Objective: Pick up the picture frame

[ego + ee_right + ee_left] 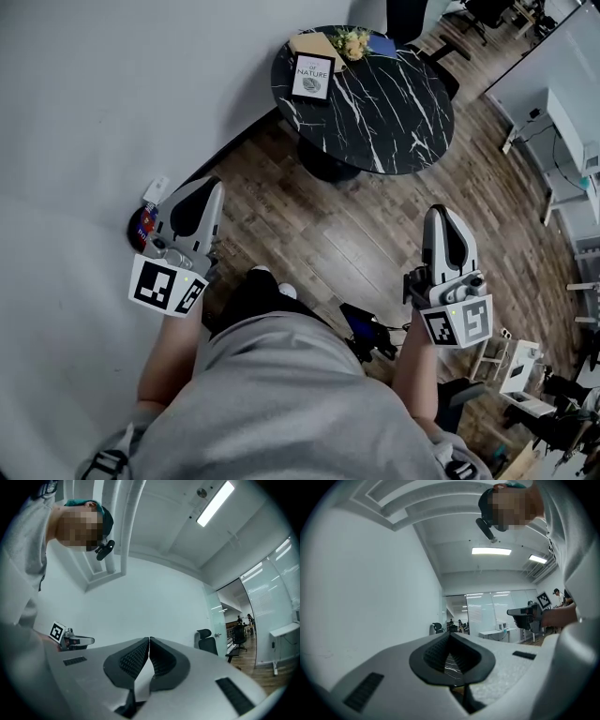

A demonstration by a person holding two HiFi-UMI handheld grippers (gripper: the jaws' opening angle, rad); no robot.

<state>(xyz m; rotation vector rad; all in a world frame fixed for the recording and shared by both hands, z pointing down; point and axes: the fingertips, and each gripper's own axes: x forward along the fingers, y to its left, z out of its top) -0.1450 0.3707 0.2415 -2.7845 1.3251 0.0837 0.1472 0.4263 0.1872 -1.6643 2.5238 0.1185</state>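
A small picture frame (312,77) with a white print stands on the round black marble table (394,112) at the top of the head view, near the table's left rim. My left gripper (208,187) hangs low at the left, far short of the table, its jaws closed with nothing in them. My right gripper (443,214) is held at the right, also well back from the table, shut and empty. In the left gripper view the jaw tips (450,634) meet, with the marble top glimpsed behind. The right gripper view shows its tips (149,640) pressed together.
A yellow flower bunch (352,41), a tan board (313,43) and a blue item (381,44) lie at the table's far side. A grey wall (103,103) runs along the left. White desks (572,131) stand at the right on wood flooring (309,234).
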